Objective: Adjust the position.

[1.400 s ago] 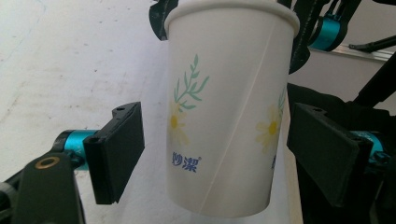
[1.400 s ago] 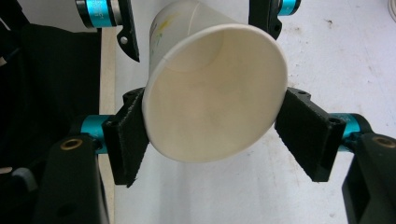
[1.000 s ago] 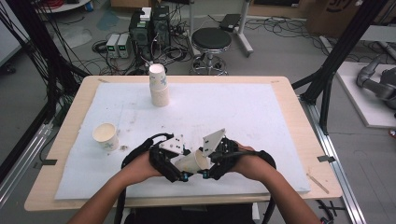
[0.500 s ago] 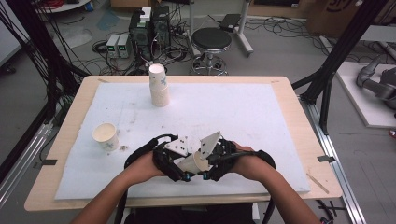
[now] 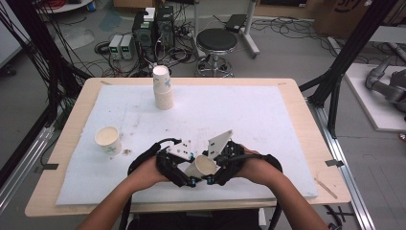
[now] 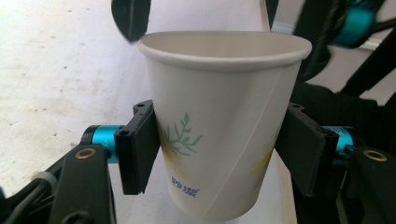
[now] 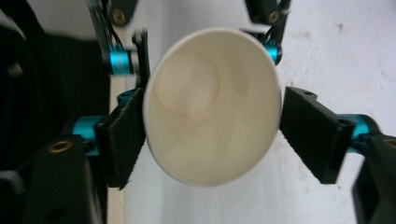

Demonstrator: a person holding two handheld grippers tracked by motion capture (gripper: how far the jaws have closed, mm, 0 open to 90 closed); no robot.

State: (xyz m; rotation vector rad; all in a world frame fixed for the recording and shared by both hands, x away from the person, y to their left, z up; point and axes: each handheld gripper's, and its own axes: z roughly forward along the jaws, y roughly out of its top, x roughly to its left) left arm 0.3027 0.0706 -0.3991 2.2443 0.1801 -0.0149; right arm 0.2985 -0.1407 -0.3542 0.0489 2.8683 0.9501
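Two pairs of tongs meet around one paper cup near the front edge of the table, just above the white mat that covers it. The left tongs are clamped on the cup: in the left gripper view their black pads press both sides of its wall at mid-height, with the leaf print and blue lettering facing the camera and the rim up in that view. The right tongs come from the opposite side (the person's hands almost touch). In the right gripper view the cup's open mouth faces the camera and sits between the two jaws; the jaw on the left of that view lies against the rim, while the other stands a little off it, so the right tongs are apart rather than squeezing. From above, the held cup lies tilted, its mouth turned toward the right hand.

Well to the left of the held cup stands a single paper cup, upright and open. Far behind the held cup, toward the table's back edge, stands a short stack of cups.
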